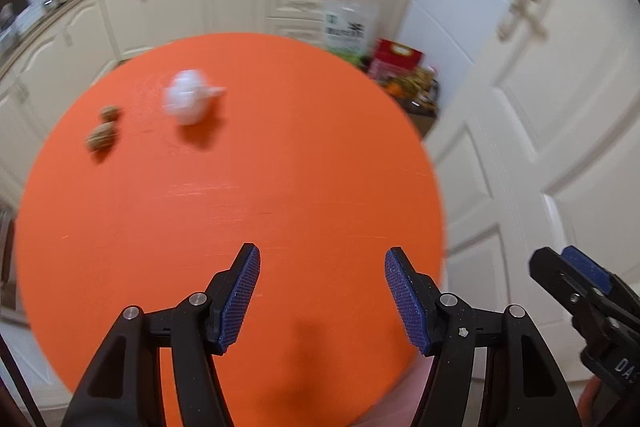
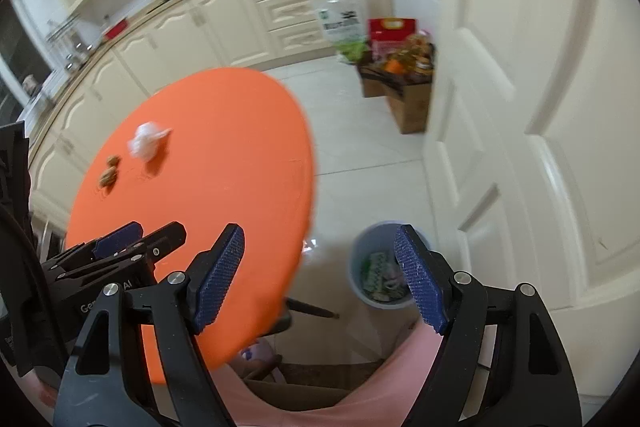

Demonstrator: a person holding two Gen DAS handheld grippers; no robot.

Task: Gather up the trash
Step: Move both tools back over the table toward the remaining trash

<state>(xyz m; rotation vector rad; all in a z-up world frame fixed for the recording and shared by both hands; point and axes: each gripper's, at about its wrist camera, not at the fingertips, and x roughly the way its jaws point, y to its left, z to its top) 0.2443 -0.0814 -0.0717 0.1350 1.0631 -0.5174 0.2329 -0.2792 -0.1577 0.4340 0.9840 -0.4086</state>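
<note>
Both views are smeared by motion blur, so the crumpled white paper wad [image 1: 191, 101] on the far part of the round orange tabletop [image 1: 280, 167] shows only as a soft pale lump, and the two small brown wrinkled pieces [image 1: 105, 131] to its left, one just behind the other, cannot be identified with certainty. The worktop clutter and the boxes of goods by the white panelled door [image 1: 540, 87] are too blurred to read. The hands holding the tools are out of frame; only a strip of pink cloth shows beneath the right tool. The left gripper [image 1: 322, 297] hovers over the near part of the tabletop, pointing across it towards the wad, with its blue ribbed pads [image 1: 242, 299] spread wide and nothing between them. The right gripper [image 2: 320, 277] hangs past the table's near right edge, above the tiled floor, its jaws likewise spread wide and empty. Its right finger partly hides a round grey waste bin [image 2: 362, 247] standing on the floor beside the door, with green and pale litter lying inside. The wad and brown pieces are well apart from both tools.
</note>
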